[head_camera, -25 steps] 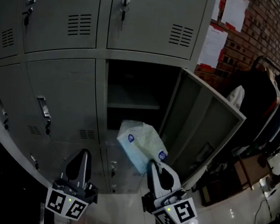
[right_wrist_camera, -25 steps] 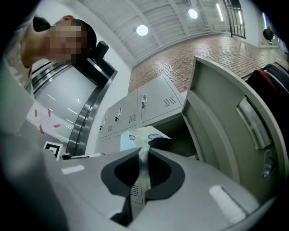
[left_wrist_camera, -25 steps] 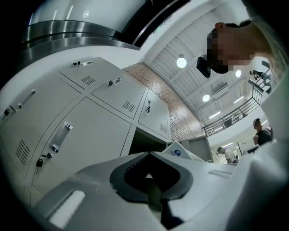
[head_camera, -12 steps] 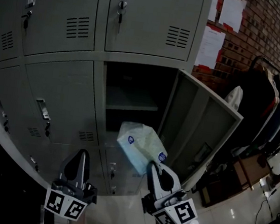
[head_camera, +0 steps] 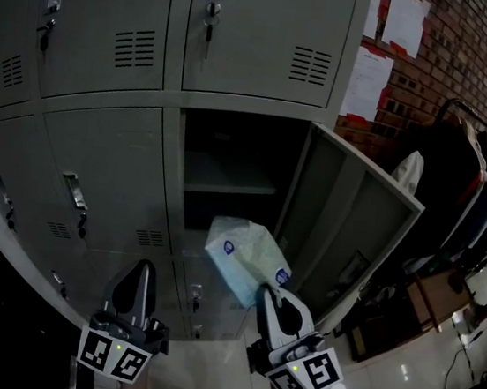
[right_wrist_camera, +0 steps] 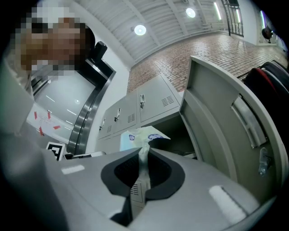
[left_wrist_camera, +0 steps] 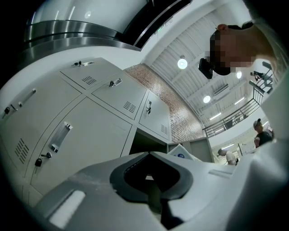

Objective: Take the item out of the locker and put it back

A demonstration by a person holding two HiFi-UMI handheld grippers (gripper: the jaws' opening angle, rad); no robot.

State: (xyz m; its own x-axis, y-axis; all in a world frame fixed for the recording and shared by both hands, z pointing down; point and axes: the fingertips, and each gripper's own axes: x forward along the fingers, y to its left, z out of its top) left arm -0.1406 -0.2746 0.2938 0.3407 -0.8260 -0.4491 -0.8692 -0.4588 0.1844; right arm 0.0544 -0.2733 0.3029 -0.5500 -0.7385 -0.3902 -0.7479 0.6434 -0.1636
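Observation:
A pale blue-white tissue pack [head_camera: 246, 259] hangs in front of the open locker [head_camera: 229, 165], below its inner shelf [head_camera: 226, 176]. My right gripper [head_camera: 272, 293] is shut on the pack's lower edge, and in the right gripper view the wrapper [right_wrist_camera: 143, 159] is pinched between the closed jaws. My left gripper [head_camera: 140, 272] stands to the left, in front of the closed lower doors. Its jaws [left_wrist_camera: 149, 173] are shut with nothing in them. The pack's top [left_wrist_camera: 183, 153] peeks over it in the left gripper view.
The locker door [head_camera: 346, 225] swings out to the right, close to the pack. Closed lockers with handles [head_camera: 76, 194] fill the left. A brick wall with papers [head_camera: 370, 77] and a clothes rack [head_camera: 461, 164] stand at right. Shiny tiled floor [head_camera: 398, 370] lies below.
The tissue pack and my right gripper have shifted slightly down and right, away from the locker opening. The left gripper has hardly moved.

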